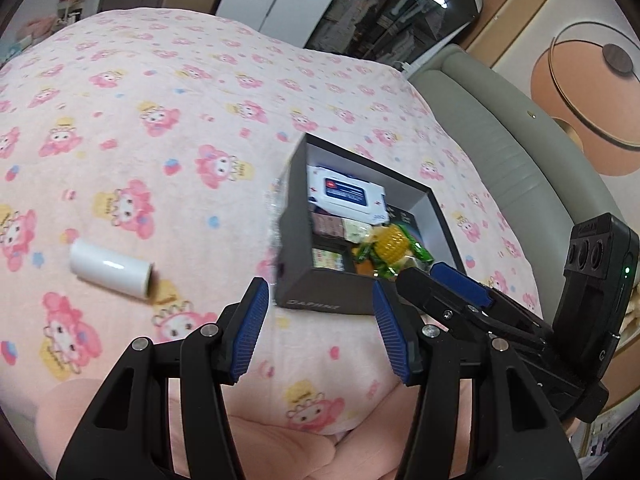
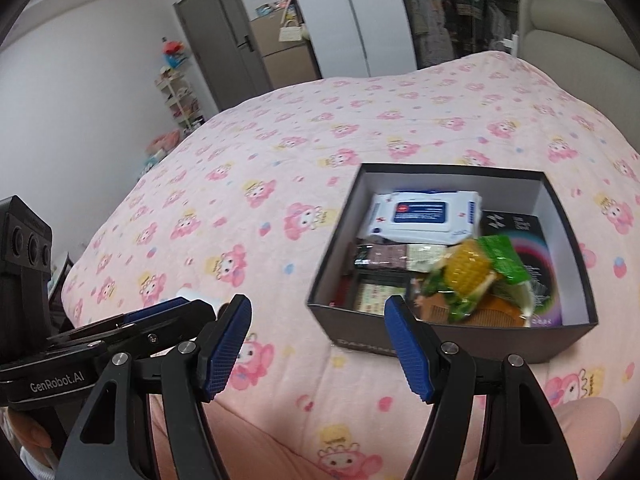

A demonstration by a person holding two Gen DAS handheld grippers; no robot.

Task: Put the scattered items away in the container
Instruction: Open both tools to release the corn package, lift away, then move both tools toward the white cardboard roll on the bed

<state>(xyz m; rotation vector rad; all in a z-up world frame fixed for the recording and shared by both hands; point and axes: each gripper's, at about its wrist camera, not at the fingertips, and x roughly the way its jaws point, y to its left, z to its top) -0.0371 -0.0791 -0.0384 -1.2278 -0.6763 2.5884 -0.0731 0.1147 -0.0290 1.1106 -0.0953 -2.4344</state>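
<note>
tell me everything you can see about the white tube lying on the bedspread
The white tube is a short, smooth cylinder, glossy like plastic, with a bright highlight along its side. It lies on its side on the pink cartoon-print bedspread, tilted a little, its flat greyish end turned toward the dark box. It sits apart from the box, outside it. Nothing but the bedspread touches it; no gripper is on it. In the right wrist view only a sliver of it shows behind the other gripper.

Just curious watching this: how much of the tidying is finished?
Mostly done: the wipes pack, toy corn and packets sit in the black box. Nothing is in hand; the left tool and right tool are open. Left: the white tube on the bedspread.
</note>
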